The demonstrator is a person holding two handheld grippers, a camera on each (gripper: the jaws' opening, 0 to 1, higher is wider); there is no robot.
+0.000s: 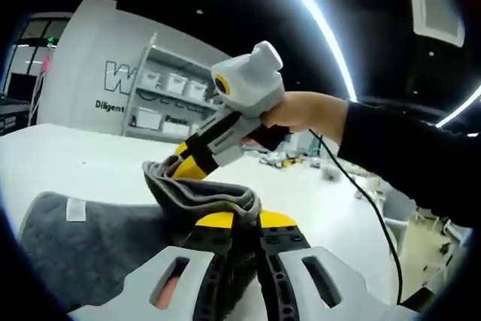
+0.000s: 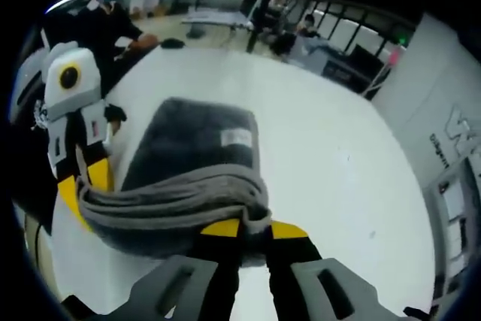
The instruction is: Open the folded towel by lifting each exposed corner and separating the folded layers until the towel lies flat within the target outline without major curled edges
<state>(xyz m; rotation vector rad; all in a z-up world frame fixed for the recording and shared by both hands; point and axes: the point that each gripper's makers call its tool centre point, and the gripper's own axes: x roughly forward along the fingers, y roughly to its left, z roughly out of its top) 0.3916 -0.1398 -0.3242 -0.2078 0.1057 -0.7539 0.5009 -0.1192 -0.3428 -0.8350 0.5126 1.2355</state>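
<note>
A grey towel (image 1: 98, 246) lies folded on the white table (image 1: 75, 155), a white label (image 1: 75, 209) on its upper layer. My left gripper (image 1: 246, 221) is shut on a raised, bunched edge of the towel. A hand holds my right gripper (image 1: 192, 165) just beyond, its yellow tips clamped on the same raised edge. In the right gripper view, my right gripper (image 2: 254, 228) pinches the lifted edge of the towel (image 2: 188, 140) near the bottom. The left gripper (image 2: 84, 186) holds that edge's other end at the left. The label (image 2: 236, 137) faces up.
A shelf with white bins (image 1: 169, 95) stands against a lettered wall behind the table. A black cable (image 1: 361, 201) trails from the right gripper. Small clutter (image 1: 282, 159) sits on the table's far part. A seated person (image 2: 105, 28) is beyond the table (image 2: 323, 155).
</note>
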